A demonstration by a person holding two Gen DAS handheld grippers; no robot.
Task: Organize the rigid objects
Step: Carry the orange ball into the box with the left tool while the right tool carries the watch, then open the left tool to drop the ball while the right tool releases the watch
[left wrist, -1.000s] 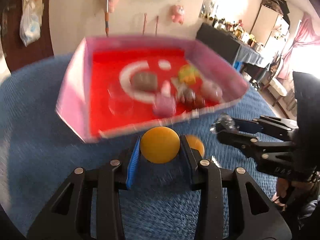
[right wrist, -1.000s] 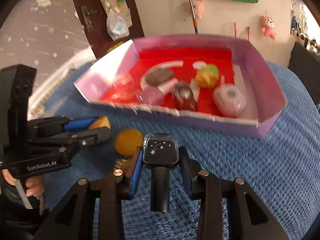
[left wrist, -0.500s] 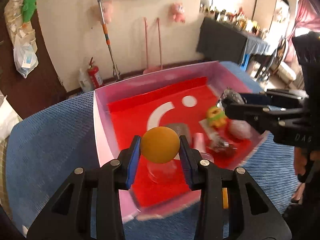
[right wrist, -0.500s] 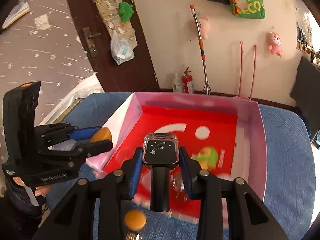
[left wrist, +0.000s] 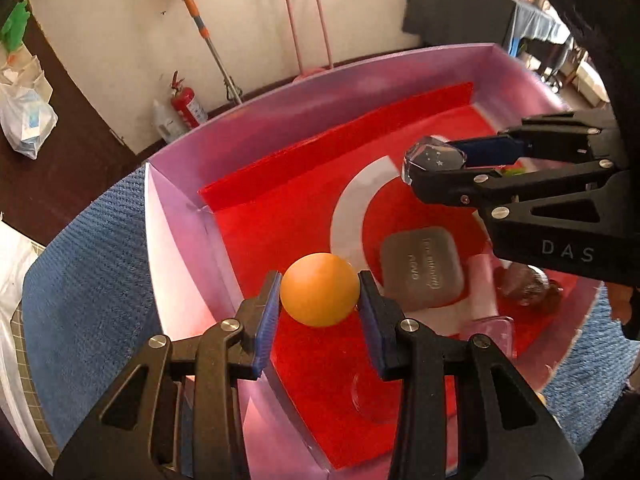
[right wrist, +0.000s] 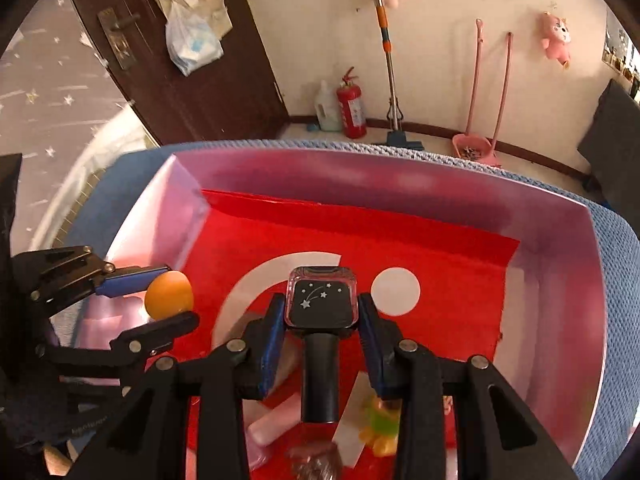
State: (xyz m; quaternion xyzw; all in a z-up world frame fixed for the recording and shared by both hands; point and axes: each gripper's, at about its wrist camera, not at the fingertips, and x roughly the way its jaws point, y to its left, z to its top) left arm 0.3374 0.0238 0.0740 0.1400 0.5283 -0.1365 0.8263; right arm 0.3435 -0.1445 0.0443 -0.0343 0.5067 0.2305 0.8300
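Observation:
My left gripper (left wrist: 319,294) is shut on an orange ball (left wrist: 319,289) and hangs over the left part of the pink box (left wrist: 172,248) with its red floor. In the right wrist view the same ball (right wrist: 168,295) shows at the left, inside the box wall. My right gripper (right wrist: 320,312) is shut on a small black bottle with a star-printed clear base (right wrist: 321,298), its black cap toward the camera, above the box's middle. The left wrist view shows that bottle (left wrist: 434,158) held over the white ring on the floor.
In the box lie a grey case (left wrist: 422,266), a dark brown wrapped piece (left wrist: 524,286), a pink bottle (right wrist: 272,420), a yellow-green toy (right wrist: 382,426) and a clear round lid (left wrist: 370,396). The box sits on a blue woven mat (left wrist: 92,264). Beyond are a wall, door and broom.
Both grippers have travelled from in front of the box to above its inside, each still carrying its object. The second orange ball on the mat has dropped out of view.

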